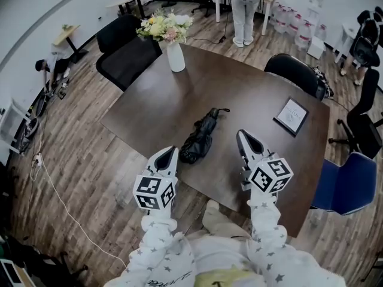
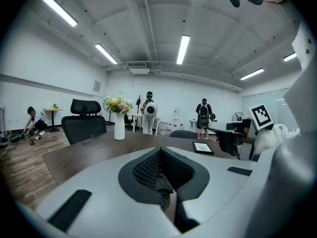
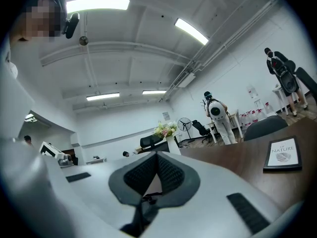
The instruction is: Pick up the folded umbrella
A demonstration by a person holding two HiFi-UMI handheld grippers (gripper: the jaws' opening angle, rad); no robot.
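Left gripper & right gripper hung over the table's near edge, jaws pressed together w/ nothing in them, flanking the folded umbrella, prob. lining up a grab.

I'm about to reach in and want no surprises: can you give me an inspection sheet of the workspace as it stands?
Surface: dark wooden table.
Job's things: folded black umbrella lies flat mid-table, between the two gripper tips; neither holds it.
Clutter: vase of flowers at the far edge and framed card on the right, both apart from the umbrella.
Grippers: left hand-held gripper and right hand-held gripper are both shut and empty, near the table's near edge.
Cables: white cable on the floor at left.
Surroundings: office chairs round the table; a person stands at a far desk.
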